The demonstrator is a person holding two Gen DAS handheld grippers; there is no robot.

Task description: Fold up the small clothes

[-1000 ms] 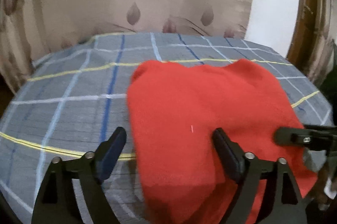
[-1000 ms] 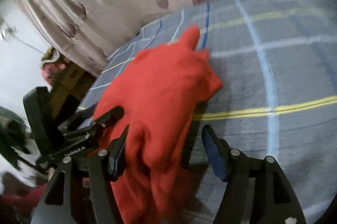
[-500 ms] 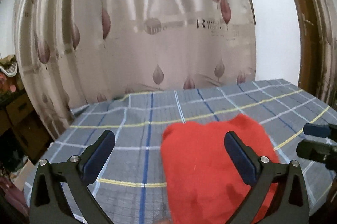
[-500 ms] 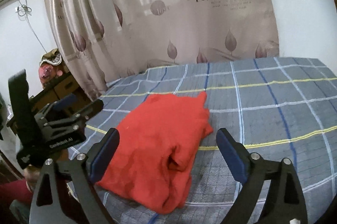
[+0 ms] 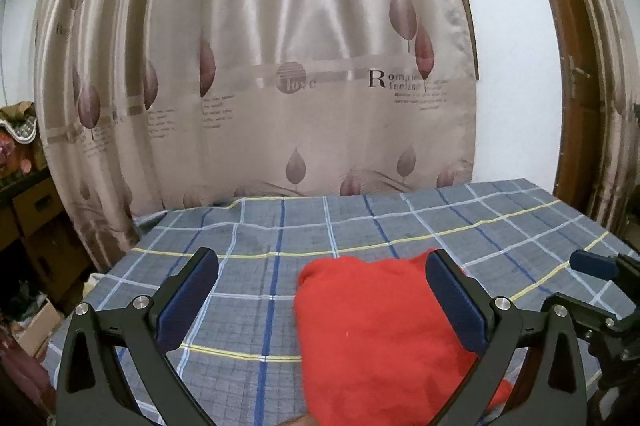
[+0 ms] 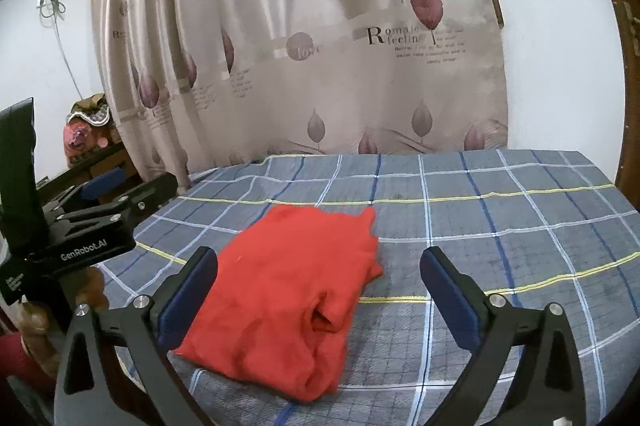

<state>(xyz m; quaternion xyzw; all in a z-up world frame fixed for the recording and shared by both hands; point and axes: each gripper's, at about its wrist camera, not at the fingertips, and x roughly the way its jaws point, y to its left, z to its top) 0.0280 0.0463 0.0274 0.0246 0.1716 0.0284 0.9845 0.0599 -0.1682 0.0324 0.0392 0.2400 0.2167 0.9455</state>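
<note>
A red garment (image 5: 380,338) lies folded in a rough rectangle on the blue-grey plaid cloth (image 5: 280,226) of the table. My left gripper (image 5: 322,262) hangs above its near left part, open, with nothing between the pads. In the right wrist view the red garment (image 6: 296,290) lies flat below and ahead of my right gripper (image 6: 319,258), whose jaws are opening and touch nothing. The left gripper (image 6: 120,190) shows at the left edge, and the right gripper's blue fingertip (image 5: 592,264) shows at the right edge of the left wrist view.
A beige leaf-print curtain (image 6: 320,66) hangs behind the plaid-covered table (image 6: 500,226). A brown door frame (image 5: 576,66) stands at the right. Boxes and clutter (image 5: 28,210) sit off the table's left side. A hand (image 6: 36,322) holds the left gripper's handle.
Both grippers have risen and drawn back from the red garment. The right jaws, which had cloth between them, spread wide and the garment now lies free. The left jaws also widened.
</note>
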